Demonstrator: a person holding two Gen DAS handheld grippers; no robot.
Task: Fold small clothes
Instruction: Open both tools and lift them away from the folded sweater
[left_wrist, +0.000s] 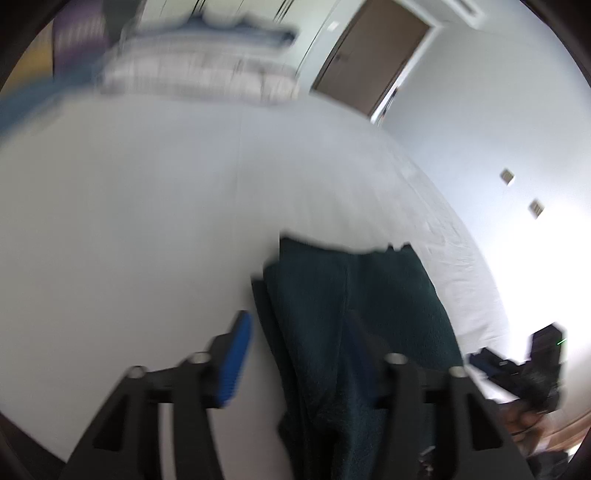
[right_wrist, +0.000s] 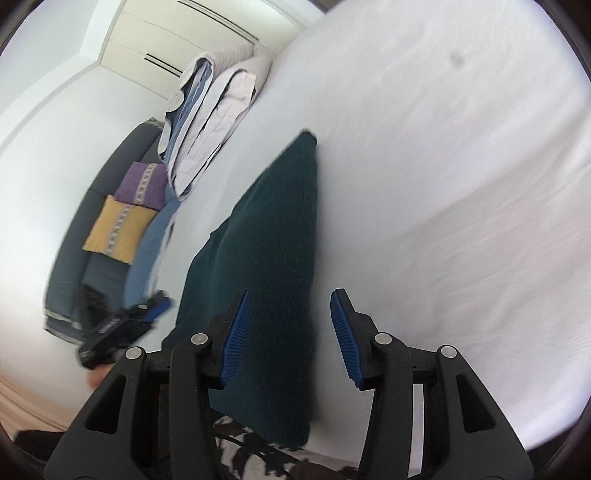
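A dark green knitted garment (left_wrist: 351, 317) lies folded into a long strip on the white bed sheet (left_wrist: 147, 221). In the left wrist view my left gripper (left_wrist: 299, 332) stands open over the strip's near end. Its blue left pad is above bare sheet, and its right finger is dark against the cloth. In the right wrist view the same garment (right_wrist: 273, 236) runs away from me. My right gripper (right_wrist: 290, 306) is open around its near end, with a gap of sheet beside the right pad (right_wrist: 345, 339). Each view shows the other gripper blurred at the bed's edge: the left gripper (right_wrist: 122, 325), the right gripper (left_wrist: 532, 365).
Folded striped and blue bedding (right_wrist: 207, 122) is piled at the bed's far end. Beside the bed stands a grey sofa (right_wrist: 74, 258) with a purple cushion (right_wrist: 142, 184) and a yellow cushion (right_wrist: 116, 229). A brown door (left_wrist: 373, 55) and white wardrobe fronts (right_wrist: 192, 33) line the walls.
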